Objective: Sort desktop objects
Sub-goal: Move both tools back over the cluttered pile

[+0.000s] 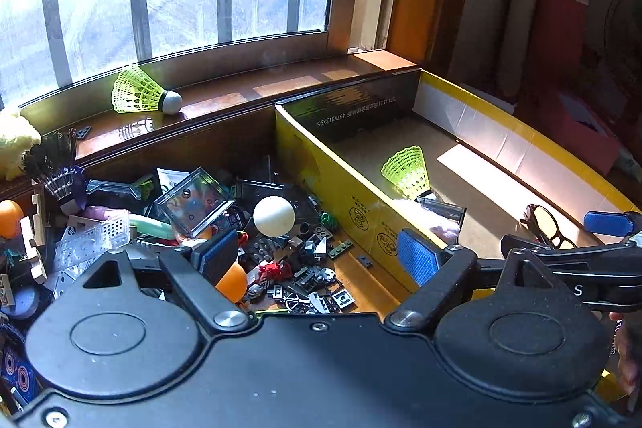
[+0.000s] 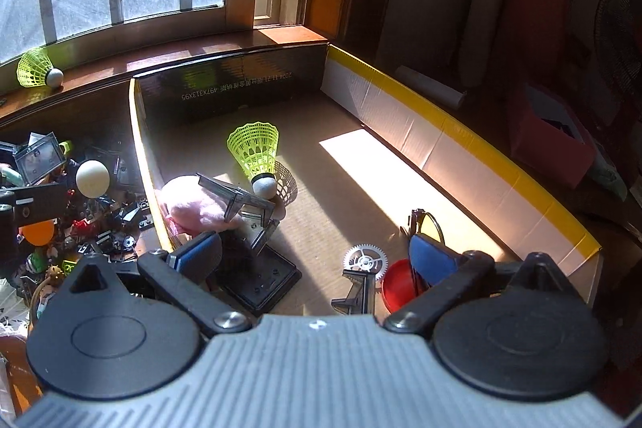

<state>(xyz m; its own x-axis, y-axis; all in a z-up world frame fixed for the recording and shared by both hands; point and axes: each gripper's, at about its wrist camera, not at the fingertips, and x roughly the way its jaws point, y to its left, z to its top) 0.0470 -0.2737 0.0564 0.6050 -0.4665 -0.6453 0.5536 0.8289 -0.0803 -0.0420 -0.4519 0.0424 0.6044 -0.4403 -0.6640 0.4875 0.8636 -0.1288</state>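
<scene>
My left gripper [image 1: 317, 255] is open above a heap of small dark bricks [image 1: 309, 267] on the wooden desk, with nothing between its blue pads. A white ball [image 1: 274, 216] and an orange ball [image 1: 232, 281] lie in that heap. My right gripper [image 2: 317, 255] hangs wide open and empty over the floor of the yellow cardboard box [image 2: 481, 151]. In the box lie a green shuttlecock [image 2: 257, 151], a pink plush [image 2: 192, 209], clear plastic cases [image 2: 240, 201], a black tray [image 2: 265, 281], a grey gear [image 2: 365, 259], a red lid [image 2: 395, 285] and dark glasses [image 2: 427, 221].
The box's yellow wall [image 1: 349, 199] separates the heap from the box floor. Another green shuttlecock [image 1: 140, 93] rests on the window sill. A feather shuttlecock [image 1: 58, 167], a clear case [image 1: 194, 201] and wooden pieces [image 1: 34, 247] crowd the left side. A red bin [image 2: 549, 143] stands beyond the box.
</scene>
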